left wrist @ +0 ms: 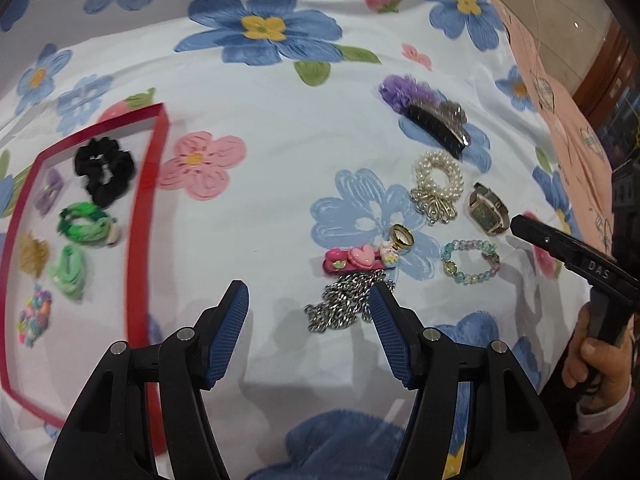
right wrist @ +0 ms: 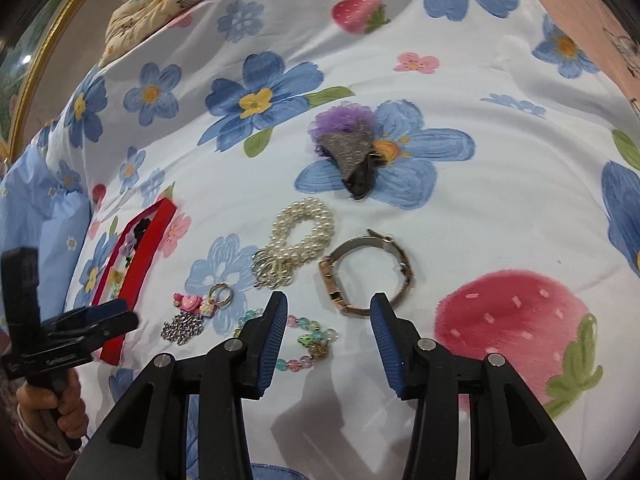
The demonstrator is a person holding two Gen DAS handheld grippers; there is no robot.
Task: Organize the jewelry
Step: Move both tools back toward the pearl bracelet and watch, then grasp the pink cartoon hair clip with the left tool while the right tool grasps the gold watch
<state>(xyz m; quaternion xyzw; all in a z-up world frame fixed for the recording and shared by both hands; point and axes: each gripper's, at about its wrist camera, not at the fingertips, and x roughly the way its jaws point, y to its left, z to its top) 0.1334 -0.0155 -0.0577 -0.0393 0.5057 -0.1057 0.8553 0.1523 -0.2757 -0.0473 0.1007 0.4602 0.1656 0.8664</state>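
A red-rimmed tray (left wrist: 138,216) at the left holds a black scrunchie (left wrist: 105,172), green hair ties (left wrist: 84,222) and several other small pieces. Loose on the flowered cloth lie a silver chain (left wrist: 344,308), a pink heart clip (left wrist: 356,260), a gold ring (left wrist: 402,236), a bead bracelet (left wrist: 470,262), a watch (left wrist: 488,208), a pearl bracelet (left wrist: 438,184) and a purple-and-black hair clip (left wrist: 428,112). My left gripper (left wrist: 308,300) is open and empty, just left of the chain. My right gripper (right wrist: 328,312) is open and empty, above the bead bracelet (right wrist: 296,344) and the watch (right wrist: 366,272).
The flowered cloth (left wrist: 280,128) covers the whole work surface. A pink sheet (left wrist: 568,120) lies along its right edge. A cream cushion (right wrist: 168,4) sits at the far left corner in the right wrist view. The red tray (right wrist: 132,276) shows there edge-on.
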